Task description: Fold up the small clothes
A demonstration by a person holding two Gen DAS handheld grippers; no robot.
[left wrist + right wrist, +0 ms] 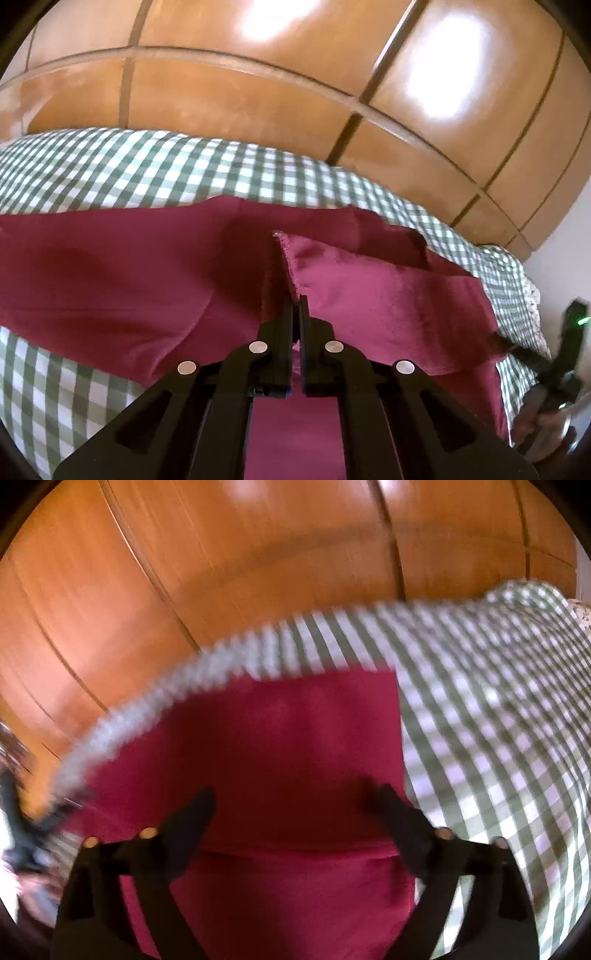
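The left hand-held gripper (294,299) has its two black jaws pinched tight on a raw-edged fold of the dark red, soft woven cloth (129,280), lifting that edge into a small ridge that runs straight away from the fingers. The right hand-held gripper (295,801) stands with its jaws wide apart above the same red cloth (295,738), nothing pressed between them; that view is smeared, so whether the fingertips touch the fabric I cannot tell. The cloth lies spread on a green-and-white checked cover (155,166), over what looks like a bed, its long side running across in front of both grippers. Behind is a glossy orange-brown wooden panelled wardrobe (258,74). I judge the right gripper must take the free edge just below it.
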